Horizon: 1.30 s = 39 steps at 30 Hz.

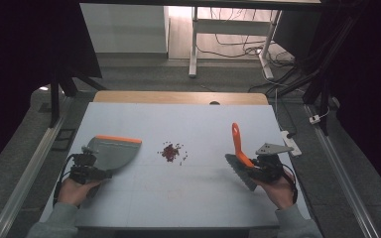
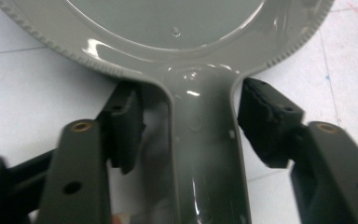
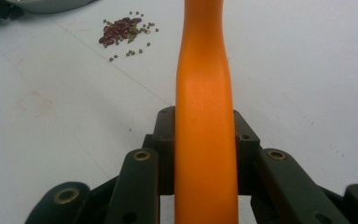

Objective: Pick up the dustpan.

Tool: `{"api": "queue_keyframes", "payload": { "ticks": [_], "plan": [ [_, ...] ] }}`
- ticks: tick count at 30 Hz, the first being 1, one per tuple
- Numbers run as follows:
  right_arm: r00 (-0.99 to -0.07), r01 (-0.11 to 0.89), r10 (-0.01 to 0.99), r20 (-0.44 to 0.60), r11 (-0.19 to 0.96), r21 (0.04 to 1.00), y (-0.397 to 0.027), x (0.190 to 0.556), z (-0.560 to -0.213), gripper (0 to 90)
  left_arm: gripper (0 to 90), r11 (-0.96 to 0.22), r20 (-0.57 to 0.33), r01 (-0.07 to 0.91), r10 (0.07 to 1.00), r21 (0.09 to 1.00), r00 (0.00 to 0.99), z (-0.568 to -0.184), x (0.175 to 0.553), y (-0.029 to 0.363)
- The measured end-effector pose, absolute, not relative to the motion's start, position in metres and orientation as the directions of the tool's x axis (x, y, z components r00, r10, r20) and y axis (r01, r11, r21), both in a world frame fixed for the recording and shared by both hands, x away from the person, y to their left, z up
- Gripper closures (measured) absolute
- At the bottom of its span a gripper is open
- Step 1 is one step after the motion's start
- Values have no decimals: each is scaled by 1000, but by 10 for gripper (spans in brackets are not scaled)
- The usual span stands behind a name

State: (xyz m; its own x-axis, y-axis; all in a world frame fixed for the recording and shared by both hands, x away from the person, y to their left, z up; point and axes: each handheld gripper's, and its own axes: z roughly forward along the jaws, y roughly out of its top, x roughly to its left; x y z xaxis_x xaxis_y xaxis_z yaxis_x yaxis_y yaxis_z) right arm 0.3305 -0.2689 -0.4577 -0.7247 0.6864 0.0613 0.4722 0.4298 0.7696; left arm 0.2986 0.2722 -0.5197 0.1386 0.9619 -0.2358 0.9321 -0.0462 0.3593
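- Fingers (image 2: 265,123) of the left gripper (image 2: 189,123) stand on either side of the grey dustpan's (image 1: 113,151) handle (image 2: 205,154); the left gripper view shows a narrow gap at each pad, so they flank the handle without pressing on it.
- Right gripper (image 3: 205,140) has its fingers clamped on the orange handle (image 3: 204,107) of a hand brush (image 1: 240,161), one pad tight against each side.
- Dustpan lies flat at the left of the table; its long axis runs from the handle near the person's left hand (image 1: 74,191) towards its orange lip (image 1: 119,139), which points to the far side and slightly to the right.
- Brush sits at the right of the table; its handle rises up and away from the person, while the grey bristle head (image 1: 239,171) slants down towards the near edge.
- Between the two tools, well apart from both, lies a small heap of dark red beans and little greenish seeds (image 1: 171,151), a few scattered round it.
- Table top (image 1: 188,198) is pale blue-white and matte, with a wooden strip along its far edge.
- Beyond it: grey carpet, a white desk frame (image 1: 194,44), and tangled cables on the floor.
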Motion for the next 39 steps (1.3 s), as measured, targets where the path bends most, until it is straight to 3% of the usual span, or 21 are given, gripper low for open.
{"api": "queue_keyframes", "payload": {
  "ticks": [6,18,27,39],
  "plan": [
    [-719,481,692,66,428,765,-270,330,-459,704,609,-27,-254,924,958,382,133,-521,298,274],
    [-716,472,696,55,424,773,-269,330,-456,704,617,-31,-250,881,954,472,167,-524,287,286],
    [-710,469,702,62,405,785,-269,331,-453,704,617,-98,-271,806,912,584,307,-507,279,308],
    [-720,467,691,53,427,775,-263,338,-456,704,618,-237,-242,754,852,613,465,-500,277,307]
  ]
}}
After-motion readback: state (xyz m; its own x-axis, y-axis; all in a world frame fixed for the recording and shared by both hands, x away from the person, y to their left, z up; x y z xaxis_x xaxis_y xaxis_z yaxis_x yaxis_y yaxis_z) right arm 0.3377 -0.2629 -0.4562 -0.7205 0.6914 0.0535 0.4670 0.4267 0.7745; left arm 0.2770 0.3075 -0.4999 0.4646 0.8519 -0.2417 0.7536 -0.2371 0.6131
